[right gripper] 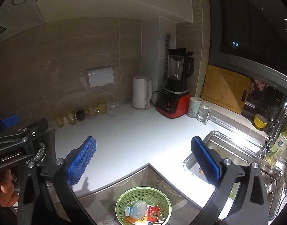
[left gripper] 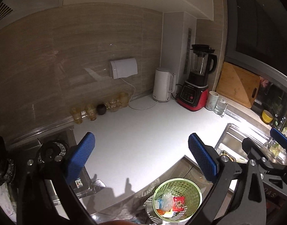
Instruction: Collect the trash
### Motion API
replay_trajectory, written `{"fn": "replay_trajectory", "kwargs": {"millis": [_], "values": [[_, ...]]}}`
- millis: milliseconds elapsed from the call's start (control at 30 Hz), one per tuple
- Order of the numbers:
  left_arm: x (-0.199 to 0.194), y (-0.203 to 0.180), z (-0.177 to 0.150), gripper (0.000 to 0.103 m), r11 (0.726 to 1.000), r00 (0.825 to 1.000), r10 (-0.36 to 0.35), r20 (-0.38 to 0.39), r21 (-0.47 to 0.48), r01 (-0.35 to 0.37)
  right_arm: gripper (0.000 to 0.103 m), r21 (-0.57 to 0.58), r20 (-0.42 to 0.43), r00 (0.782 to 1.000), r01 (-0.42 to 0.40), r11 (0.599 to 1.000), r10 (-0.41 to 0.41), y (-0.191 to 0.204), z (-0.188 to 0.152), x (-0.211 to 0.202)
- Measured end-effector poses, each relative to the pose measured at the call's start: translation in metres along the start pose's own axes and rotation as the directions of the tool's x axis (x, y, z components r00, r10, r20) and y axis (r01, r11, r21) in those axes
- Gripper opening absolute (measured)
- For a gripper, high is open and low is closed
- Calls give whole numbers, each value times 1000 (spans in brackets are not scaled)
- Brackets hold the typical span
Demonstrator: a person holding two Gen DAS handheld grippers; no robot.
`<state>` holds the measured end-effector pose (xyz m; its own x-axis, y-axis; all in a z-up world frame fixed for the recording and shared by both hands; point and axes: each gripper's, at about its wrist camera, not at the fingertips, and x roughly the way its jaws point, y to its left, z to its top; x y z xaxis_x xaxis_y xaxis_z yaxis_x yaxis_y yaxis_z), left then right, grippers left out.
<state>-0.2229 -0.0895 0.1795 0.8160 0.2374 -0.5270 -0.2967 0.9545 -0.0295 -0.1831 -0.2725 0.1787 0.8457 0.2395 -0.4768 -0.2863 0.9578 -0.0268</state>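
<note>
Below both sets of wide-open, empty jaws, the green basket (right gripper: 143, 205) already holds wrappers (right gripper: 152, 213) and a crumpled bag, while the white bench (right gripper: 143, 131) ahead shows no litter, so collecting looks finished or needs another search.

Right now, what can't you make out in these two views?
- Green basket: near rim cut off by the bottom edge in the left wrist view; how deep the trash goes is hidden.
- Red wrapper: print too small to read.
- Sink: basin partly hidden behind the right gripper, glare on the far rim.
- Stove burner: dark, mostly behind the left gripper.
</note>
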Motion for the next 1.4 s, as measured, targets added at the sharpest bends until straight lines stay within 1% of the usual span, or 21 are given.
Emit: {"fn": "replay_trajectory", "kwargs": {"millis": [133,733,1400], "values": [[-2,-1,2,95,1000,1000,10,4,9,-10,101,7,15,1000,-1,1000,1,-2,5,-2],[7,-5,3,95,1000,1000,13,-20,24,-13,101,18,-2,1000,-8,1000,9,-5,4,4],[11,-3,2,95,1000,1000,19,-22,25,-18,101,17,-10,1000,-9,1000,9,-1,4,9]]}}
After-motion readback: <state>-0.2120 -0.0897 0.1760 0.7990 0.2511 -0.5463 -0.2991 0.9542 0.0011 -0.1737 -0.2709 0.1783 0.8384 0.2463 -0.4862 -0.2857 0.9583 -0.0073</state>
